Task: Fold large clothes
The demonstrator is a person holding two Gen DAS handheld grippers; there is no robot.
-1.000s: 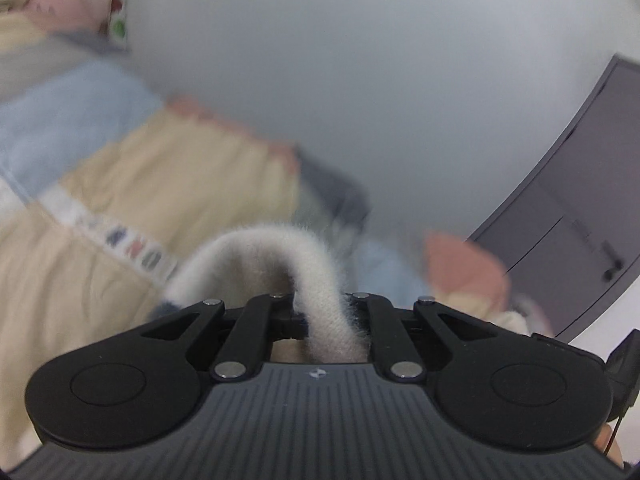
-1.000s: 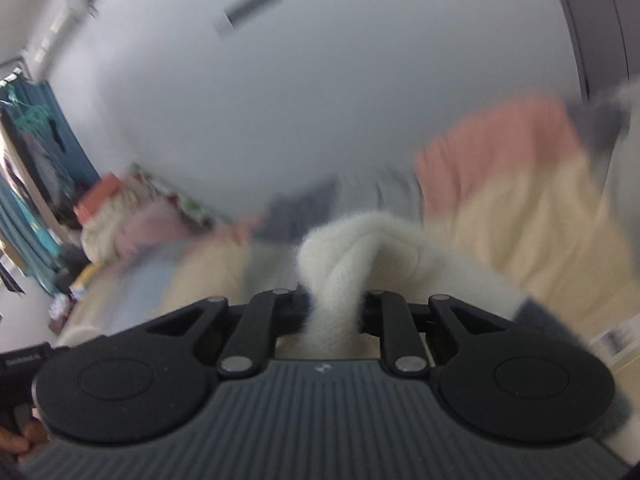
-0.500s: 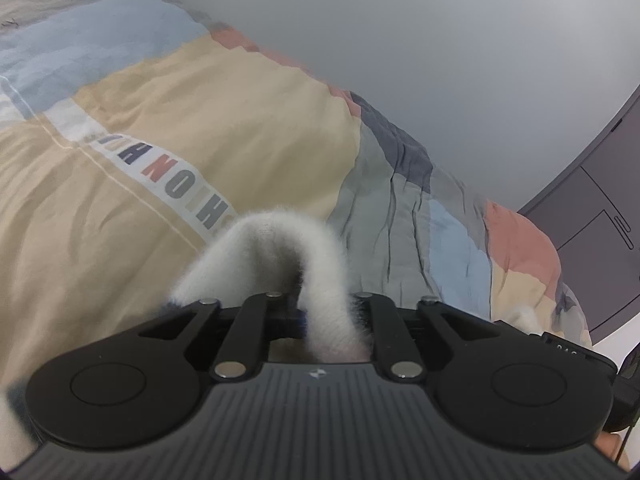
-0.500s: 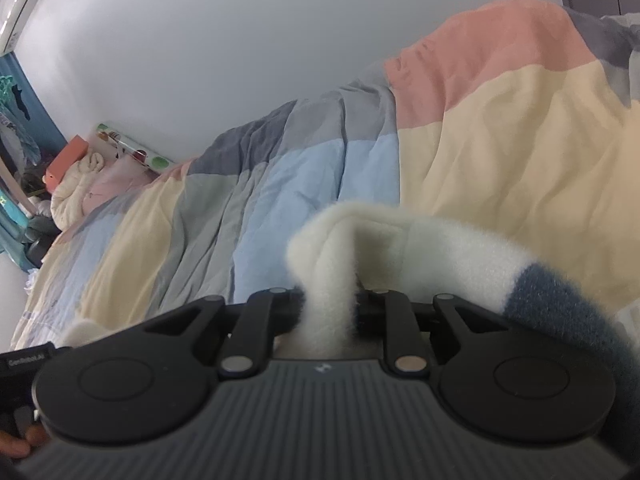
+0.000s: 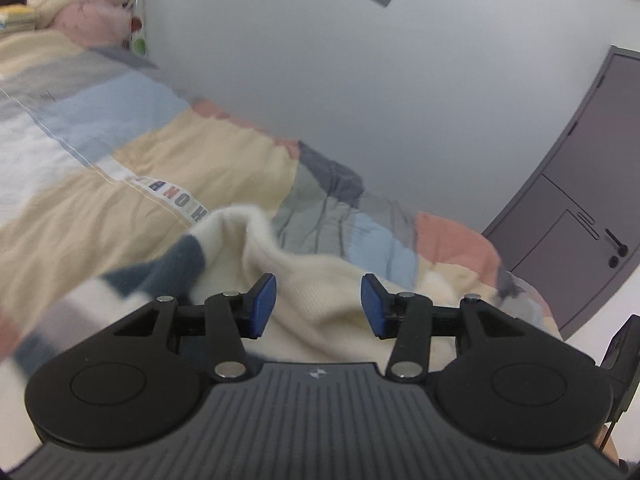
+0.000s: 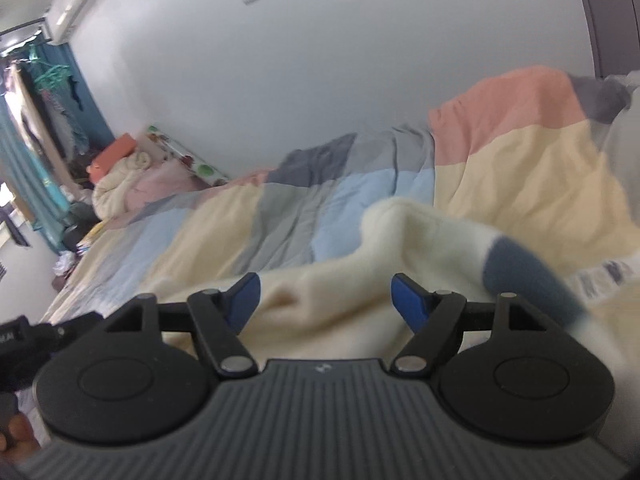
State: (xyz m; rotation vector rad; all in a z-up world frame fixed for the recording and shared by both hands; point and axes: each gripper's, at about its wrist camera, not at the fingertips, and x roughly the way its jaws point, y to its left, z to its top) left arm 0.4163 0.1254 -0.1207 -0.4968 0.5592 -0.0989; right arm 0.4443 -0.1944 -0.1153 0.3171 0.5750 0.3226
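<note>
A cream fuzzy sweater [image 5: 320, 292] with dark blue and white stripes lies bunched on the patchwork quilt [image 5: 160, 168] just ahead of my left gripper [image 5: 318, 306]. The left gripper is open and empty, its blue pads [image 5: 264, 304] apart over the cloth. In the right wrist view the same sweater [image 6: 340, 292] lies below my right gripper [image 6: 325, 302], which is open and empty, with a blue-striped part [image 6: 520, 268] to the right.
The quilt [image 6: 280, 208] covers the bed up to a white wall. A pile of bedding [image 6: 124, 184] sits at the far end. A grey door [image 5: 580, 208] stands to the right. Hanging clothes [image 6: 44, 120] are at far left.
Both grippers were shut on folds of the sweater; now both have opened and let it go. The sweater has dropped onto the quilt.
</note>
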